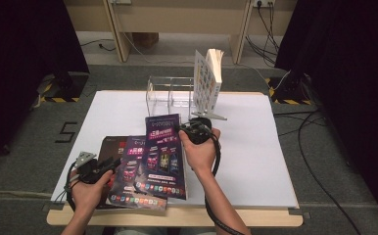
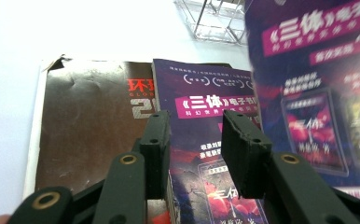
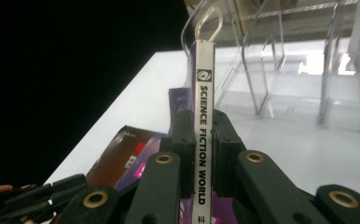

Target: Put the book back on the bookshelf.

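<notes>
My right gripper (image 1: 193, 128) (image 3: 201, 116) is shut on the white spine of a purple magazine (image 3: 203, 93) that reads SCIENCE FICTION WORLD. That magazine (image 1: 162, 156) (image 2: 318, 70) hangs tilted above the stack at the front left of the table. A second purple magazine (image 1: 130, 181) (image 2: 201, 98) lies flat on a brown-covered one (image 1: 109, 144) (image 2: 85, 126). My left gripper (image 1: 109, 164) (image 2: 193, 119) hovers over the left part of this stack. Its jaws stand apart with nothing pressed between the pads.
A clear acrylic rack (image 1: 170, 95) (image 3: 280, 88) stands at the back centre of the white sheet (image 1: 255, 147). One magazine (image 1: 207, 83) stands upright in its right slot. Dark curtains and floor cables flank the table.
</notes>
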A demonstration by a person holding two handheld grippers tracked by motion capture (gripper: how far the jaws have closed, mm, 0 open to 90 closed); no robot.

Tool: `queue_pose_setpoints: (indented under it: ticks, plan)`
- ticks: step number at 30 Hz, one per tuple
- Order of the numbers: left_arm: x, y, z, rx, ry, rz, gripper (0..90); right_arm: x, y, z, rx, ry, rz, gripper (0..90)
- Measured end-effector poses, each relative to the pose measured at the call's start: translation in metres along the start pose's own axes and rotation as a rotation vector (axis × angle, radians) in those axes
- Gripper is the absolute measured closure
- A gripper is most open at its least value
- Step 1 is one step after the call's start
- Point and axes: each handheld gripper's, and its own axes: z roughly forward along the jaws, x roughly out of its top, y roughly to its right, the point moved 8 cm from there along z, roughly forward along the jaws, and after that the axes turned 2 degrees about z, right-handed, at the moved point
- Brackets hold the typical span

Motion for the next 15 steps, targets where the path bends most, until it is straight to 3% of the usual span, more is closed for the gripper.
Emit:
queue_pose_setpoints:
  ticks: [15]
  plan:
    - [0.000, -0.003, -0.001, 0.009, 0.015, 0.002, 62.4, 0.026, 0.004, -0.017, -0.023, 0.086, -0.028, 83.4]
